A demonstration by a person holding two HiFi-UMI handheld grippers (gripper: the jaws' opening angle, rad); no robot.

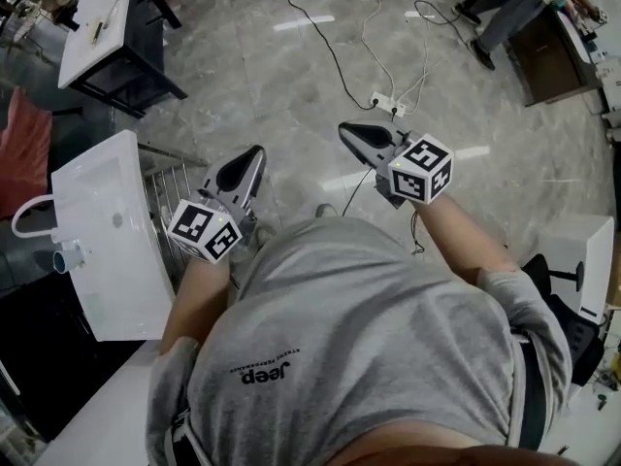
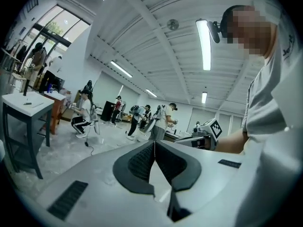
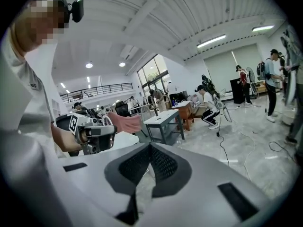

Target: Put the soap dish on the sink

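Note:
I see no soap dish in any view. A white sink [image 1: 107,260] with a curved faucet [image 1: 27,217] stands at the left, beside the person. My left gripper [image 1: 256,152] is shut and empty, held over the floor just right of that sink; its pads meet at the tip [image 2: 154,143]. My right gripper [image 1: 345,130] is also shut with nothing in it, held further right over the floor [image 3: 150,145]. Each gripper shows in the other's view: the right one [image 2: 209,131] and the left one [image 3: 93,132].
A second white sink top on a dark stand [image 1: 97,17] is at the far left, with a small item lying on it. A wire rack [image 1: 171,184] stands beside the near sink. Cables and a power strip [image 1: 386,103] lie on the floor ahead. Several people stand farther off.

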